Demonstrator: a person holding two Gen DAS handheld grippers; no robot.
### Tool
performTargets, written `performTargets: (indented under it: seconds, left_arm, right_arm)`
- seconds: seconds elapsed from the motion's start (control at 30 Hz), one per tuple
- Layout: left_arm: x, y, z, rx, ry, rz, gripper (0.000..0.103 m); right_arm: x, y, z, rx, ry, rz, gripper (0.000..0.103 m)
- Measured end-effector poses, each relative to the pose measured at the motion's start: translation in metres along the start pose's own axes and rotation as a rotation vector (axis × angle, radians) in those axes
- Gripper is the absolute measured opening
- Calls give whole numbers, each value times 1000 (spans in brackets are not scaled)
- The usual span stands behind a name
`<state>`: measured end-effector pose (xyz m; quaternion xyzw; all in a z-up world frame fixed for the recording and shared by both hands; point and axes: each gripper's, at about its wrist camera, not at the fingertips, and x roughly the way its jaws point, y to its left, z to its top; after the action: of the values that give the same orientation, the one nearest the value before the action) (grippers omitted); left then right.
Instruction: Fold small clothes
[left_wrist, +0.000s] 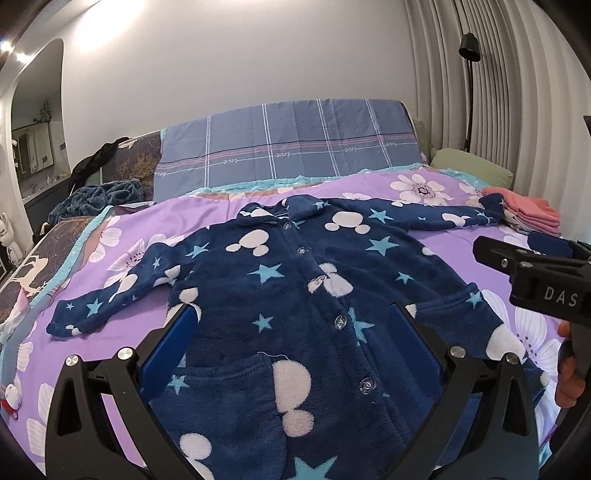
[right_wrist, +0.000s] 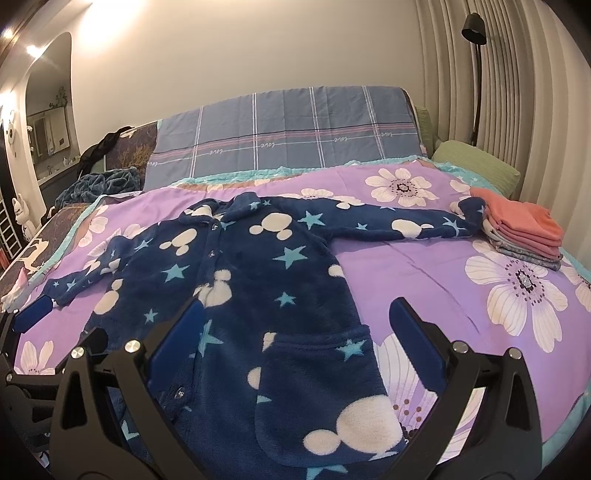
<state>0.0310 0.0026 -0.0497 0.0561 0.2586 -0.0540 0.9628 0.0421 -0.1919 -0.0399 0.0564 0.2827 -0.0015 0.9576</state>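
left gripper hovering wide open over jacket | right gripper hovering wide open | jacket lying flat on bed

The left gripper fills the bottom of its own view, its two blue-padded fingers spread wide with nothing between them. In the right wrist view it shows only at the lower left edge, black frame and one blue pad.

The right gripper likewise stands with its jaws wide apart across the bottom of its own view, holding nothing. In the left wrist view its black body enters from the right edge at mid-height, and below it a hand grips the handle.
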Motion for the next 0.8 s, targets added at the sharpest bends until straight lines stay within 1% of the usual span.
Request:
performTargets:
  seconds: [0.53, 0.8]
  left_arm:
    - [5, 2, 0, 0, 18, 5, 102]
    - [14, 21, -3, -36, 38, 22, 102]
  right_arm:
    - [10, 5, -1, -14, 18, 0, 101]
    - [24, 22, 2, -54, 42, 3, 101]
